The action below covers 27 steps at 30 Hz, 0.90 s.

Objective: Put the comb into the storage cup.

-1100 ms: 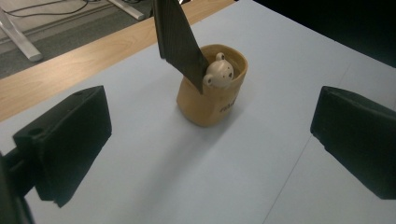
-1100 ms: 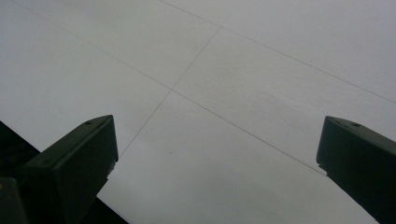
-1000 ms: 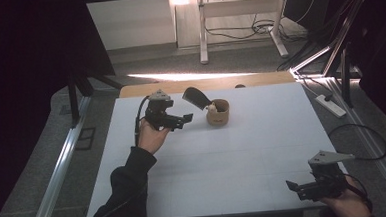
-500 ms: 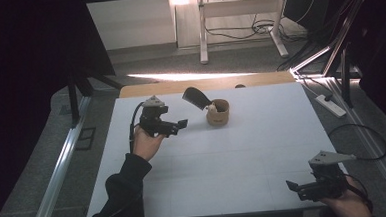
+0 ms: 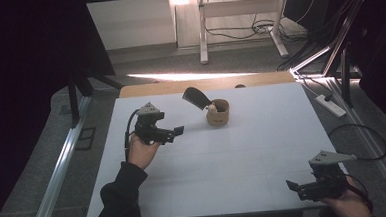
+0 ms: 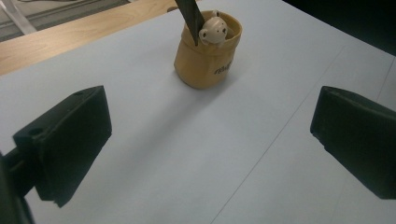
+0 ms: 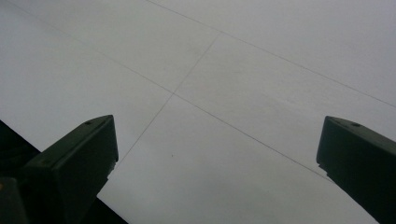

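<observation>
Both grippers gape empty — left gripper near the cup, right gripper at the table's near edge.

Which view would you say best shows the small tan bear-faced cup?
The left gripper view: the small tan bear-faced cup sits close, bear face and printing visible. The high view shows it small and distant; the right gripper view looks at bare white table.
</observation>
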Motion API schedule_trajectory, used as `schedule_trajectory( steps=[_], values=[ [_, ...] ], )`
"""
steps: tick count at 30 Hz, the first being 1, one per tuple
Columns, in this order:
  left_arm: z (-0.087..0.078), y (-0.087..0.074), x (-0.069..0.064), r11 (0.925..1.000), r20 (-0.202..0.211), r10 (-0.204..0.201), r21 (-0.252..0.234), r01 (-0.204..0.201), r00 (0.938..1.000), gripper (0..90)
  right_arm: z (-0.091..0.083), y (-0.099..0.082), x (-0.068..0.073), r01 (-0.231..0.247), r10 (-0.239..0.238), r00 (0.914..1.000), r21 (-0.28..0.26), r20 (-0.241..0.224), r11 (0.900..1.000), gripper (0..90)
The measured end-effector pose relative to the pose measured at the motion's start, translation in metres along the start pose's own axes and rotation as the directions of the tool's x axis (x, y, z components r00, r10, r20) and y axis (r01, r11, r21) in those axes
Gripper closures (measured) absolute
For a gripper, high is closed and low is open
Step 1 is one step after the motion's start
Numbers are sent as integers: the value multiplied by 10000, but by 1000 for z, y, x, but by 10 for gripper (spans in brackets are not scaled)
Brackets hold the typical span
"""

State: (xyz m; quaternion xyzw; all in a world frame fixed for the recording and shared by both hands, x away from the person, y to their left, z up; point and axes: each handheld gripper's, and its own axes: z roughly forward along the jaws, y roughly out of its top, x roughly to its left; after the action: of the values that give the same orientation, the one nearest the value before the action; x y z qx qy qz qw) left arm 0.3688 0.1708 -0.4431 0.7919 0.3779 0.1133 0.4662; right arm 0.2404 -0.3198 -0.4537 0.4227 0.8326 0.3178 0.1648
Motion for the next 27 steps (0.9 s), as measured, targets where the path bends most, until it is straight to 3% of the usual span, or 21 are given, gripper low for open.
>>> schedule_trajectory(
  steps=[27],
  values=[
    [-33,-31,-18,9997,-73,-189,-165,187,9998,0,0,0,0,-53,52,10000,-77,-23,10000,0]
  ],
)
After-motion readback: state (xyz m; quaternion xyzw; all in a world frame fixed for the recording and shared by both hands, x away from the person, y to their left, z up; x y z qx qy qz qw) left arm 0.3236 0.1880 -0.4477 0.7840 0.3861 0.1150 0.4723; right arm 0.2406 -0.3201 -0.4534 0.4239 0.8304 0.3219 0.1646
